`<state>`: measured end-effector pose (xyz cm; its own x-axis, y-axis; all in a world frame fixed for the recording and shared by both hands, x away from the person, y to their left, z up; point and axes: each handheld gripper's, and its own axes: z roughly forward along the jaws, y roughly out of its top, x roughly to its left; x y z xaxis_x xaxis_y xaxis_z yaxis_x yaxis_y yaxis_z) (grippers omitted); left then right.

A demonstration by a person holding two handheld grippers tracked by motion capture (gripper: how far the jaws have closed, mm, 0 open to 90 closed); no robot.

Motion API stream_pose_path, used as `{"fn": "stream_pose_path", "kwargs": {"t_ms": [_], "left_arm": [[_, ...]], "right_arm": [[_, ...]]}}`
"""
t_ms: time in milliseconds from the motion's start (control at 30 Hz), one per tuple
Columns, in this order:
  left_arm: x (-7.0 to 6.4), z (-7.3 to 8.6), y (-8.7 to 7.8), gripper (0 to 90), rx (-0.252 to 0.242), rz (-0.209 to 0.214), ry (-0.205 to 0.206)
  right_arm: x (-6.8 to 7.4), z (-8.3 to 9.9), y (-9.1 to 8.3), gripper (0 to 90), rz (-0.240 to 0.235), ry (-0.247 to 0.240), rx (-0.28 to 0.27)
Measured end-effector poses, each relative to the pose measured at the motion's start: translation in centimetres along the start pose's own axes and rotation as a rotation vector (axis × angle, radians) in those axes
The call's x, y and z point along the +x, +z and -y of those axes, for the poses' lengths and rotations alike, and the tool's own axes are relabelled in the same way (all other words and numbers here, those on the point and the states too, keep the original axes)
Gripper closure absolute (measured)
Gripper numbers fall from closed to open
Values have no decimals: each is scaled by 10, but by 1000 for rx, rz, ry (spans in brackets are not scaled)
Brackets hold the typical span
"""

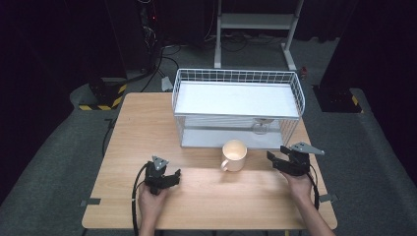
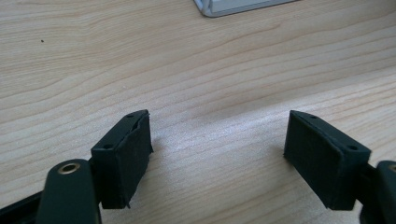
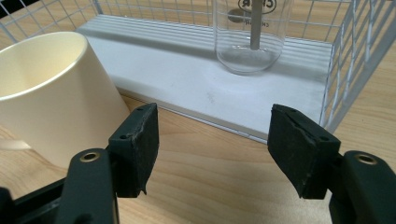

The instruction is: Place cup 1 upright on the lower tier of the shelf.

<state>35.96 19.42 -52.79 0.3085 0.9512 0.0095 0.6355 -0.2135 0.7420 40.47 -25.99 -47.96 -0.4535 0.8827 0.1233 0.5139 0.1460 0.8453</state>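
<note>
In the high view, a cream mug [image 1: 234, 155] stands upright on the wooden table [image 1: 147, 128], just in front of the white wire rack [image 1: 237, 105] and close to the rack's lower shelf edge; its handle points away from the rack, toward the person's left. The right gripper [image 1: 278, 158] rests on the table beside the mug, near it but apart from it, its jaws spread and empty. The left gripper [image 1: 173, 175] lies on the table farther from the mug, on the handle side, jaws apart as well. A clear glass [image 1: 260, 127] stands on the rack's lower shelf, behind the mug and toward the right gripper

In the left gripper view, the left gripper [image 2: 217, 144] has its two black jaws wide apart with bare table [image 2: 140, 60] between them; a corner of the rack's base [image 2: 233, 7] shows at the top edge

In the right gripper view, the right gripper [image 3: 212, 135] holds its jaws open over the table, gripping nothing. The mug [image 3: 51, 93] sits just beside the left jaw, whether touching it I cannot tell. Beyond the mug, the glass [image 3: 250, 37] stands on the rack's [image 3: 210, 93] lower shelf inside the wire wall
</note>
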Motion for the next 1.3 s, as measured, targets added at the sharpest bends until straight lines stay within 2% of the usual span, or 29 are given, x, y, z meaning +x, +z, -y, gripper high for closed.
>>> {"fn": "stream_pose_path", "kwargs": {"t_ms": [500, 700, 933, 1300], "left_arm": [[0, 0, 0, 231, 0, -1, 0], [0, 0, 0, 231, 1, -2, -2], [0, 0, 0, 231, 1, -3, -1], [0, 0, 0, 230, 1, -3, -2]], "right_arm": [[-2, 15, -17, 341, -15, -4, -17], [0, 19, -22, 340, -27, -5, -9], [3, 25, -29, 341, -37, -7, -26], [5, 38, -36, 340, -37, -24, -8]]}}
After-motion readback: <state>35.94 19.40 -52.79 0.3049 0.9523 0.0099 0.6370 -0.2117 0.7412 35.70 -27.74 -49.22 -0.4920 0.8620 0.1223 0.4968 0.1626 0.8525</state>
